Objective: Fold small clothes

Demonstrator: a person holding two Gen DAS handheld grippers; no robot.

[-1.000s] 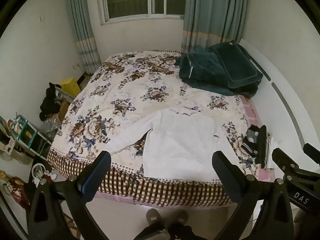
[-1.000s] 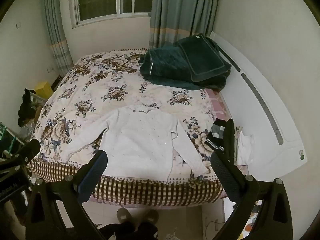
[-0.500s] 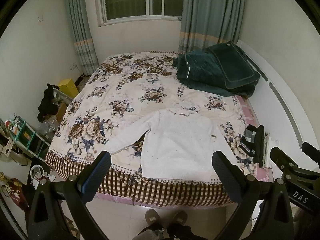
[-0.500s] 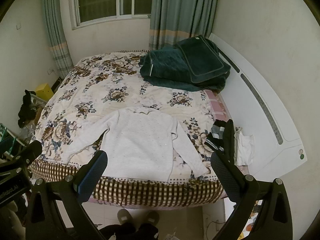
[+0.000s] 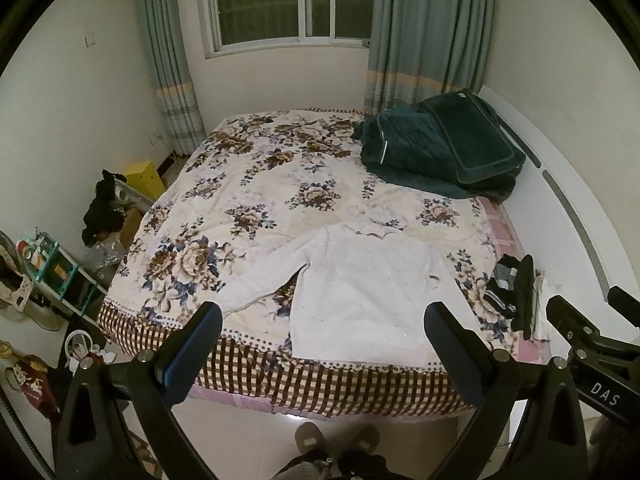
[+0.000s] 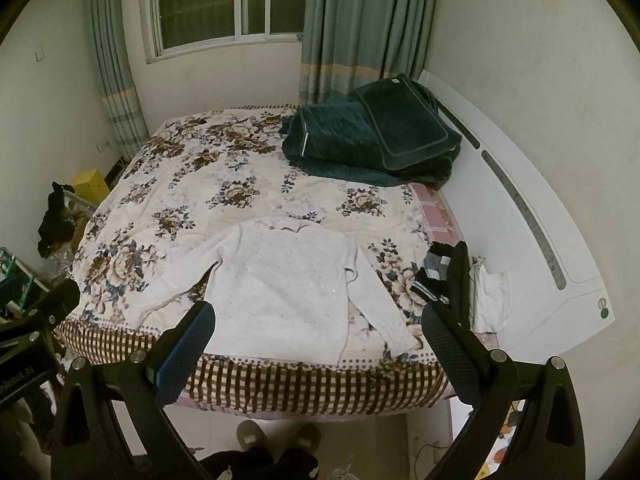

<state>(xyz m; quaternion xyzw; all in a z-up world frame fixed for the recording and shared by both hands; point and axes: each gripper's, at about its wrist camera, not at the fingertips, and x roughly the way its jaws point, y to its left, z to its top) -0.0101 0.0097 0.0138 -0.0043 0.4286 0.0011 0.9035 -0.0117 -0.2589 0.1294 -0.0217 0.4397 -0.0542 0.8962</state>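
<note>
A white sweater [image 5: 360, 292] lies flat near the bed's [image 5: 280, 184] front edge, sleeves spread. The left gripper [image 5: 322, 344] hangs above the floor, jaws wide apart and empty.

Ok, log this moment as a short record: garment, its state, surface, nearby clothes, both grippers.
garment: white knit long-sleeved sweater
state: spread flat, sleeves out to the sides, unfolded
surface: floral quilt with checked border, near its front edge
nearby clothes: small pile of dark clothes to the right of the sweater; folded dark green blanket at the far end
left gripper: open, holding nothing, off the bed
right gripper: open, holding nothing, off the bed
</note>
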